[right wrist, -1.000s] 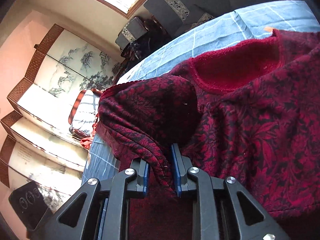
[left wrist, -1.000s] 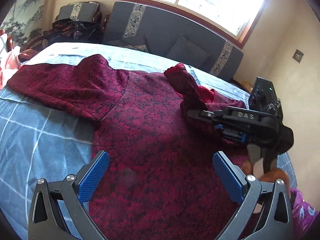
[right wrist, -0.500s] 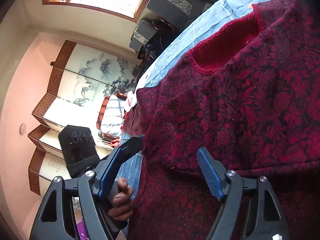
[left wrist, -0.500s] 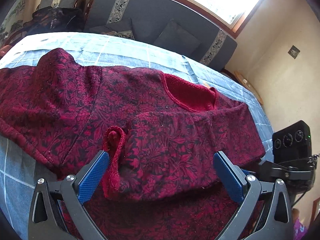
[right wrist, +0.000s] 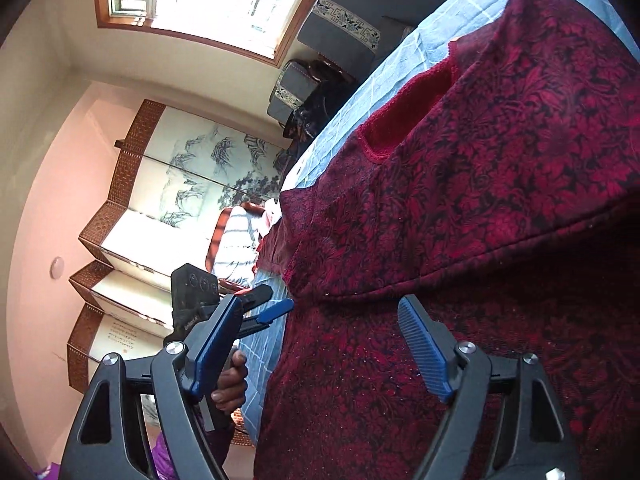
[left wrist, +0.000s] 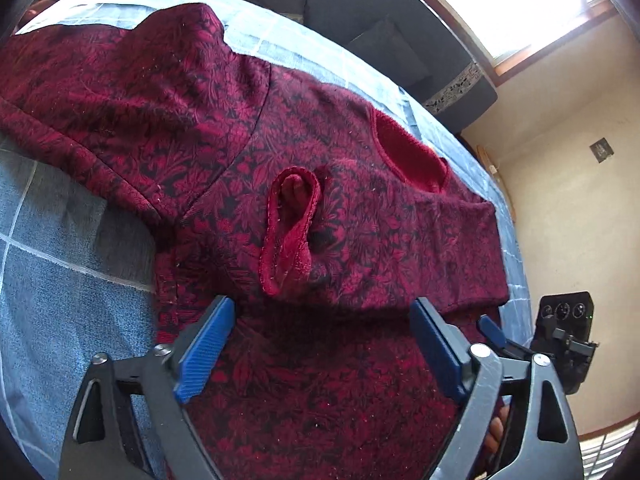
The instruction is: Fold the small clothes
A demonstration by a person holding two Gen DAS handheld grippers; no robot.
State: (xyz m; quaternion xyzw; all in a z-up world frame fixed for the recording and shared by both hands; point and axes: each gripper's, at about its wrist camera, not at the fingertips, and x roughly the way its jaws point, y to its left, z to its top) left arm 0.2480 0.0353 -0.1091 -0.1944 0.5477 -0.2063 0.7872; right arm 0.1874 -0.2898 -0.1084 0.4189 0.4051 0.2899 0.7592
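A dark red floral sweater (left wrist: 360, 216) lies spread on the blue checked bedsheet (left wrist: 60, 240). One sleeve is folded across its chest, the cuff (left wrist: 288, 232) standing open near the middle. My left gripper (left wrist: 320, 346) hangs over the sweater's lower body just short of that cuff. Its jaws are closing with no cloth pinched between them. My right gripper (right wrist: 320, 346) is at the sweater's side below the folded sleeve (right wrist: 480, 208); its jaws are opening and hold nothing. The other sleeve (left wrist: 100, 80) stretches out flat to the left.
A dark grey sofa (left wrist: 400, 40) runs along the far side of the bed under a window. A painted folding screen (right wrist: 160, 200) and a heap of striped cloth (right wrist: 236, 240) stand past the bed's end. A hand (right wrist: 230, 384) grips the left tool's handle.
My right gripper has let go of the sleeve, which now lies folded over the chest, and has drawn back to the sweater's side. My left gripper has dipped closer to the sweater, its jaws slightly narrower.
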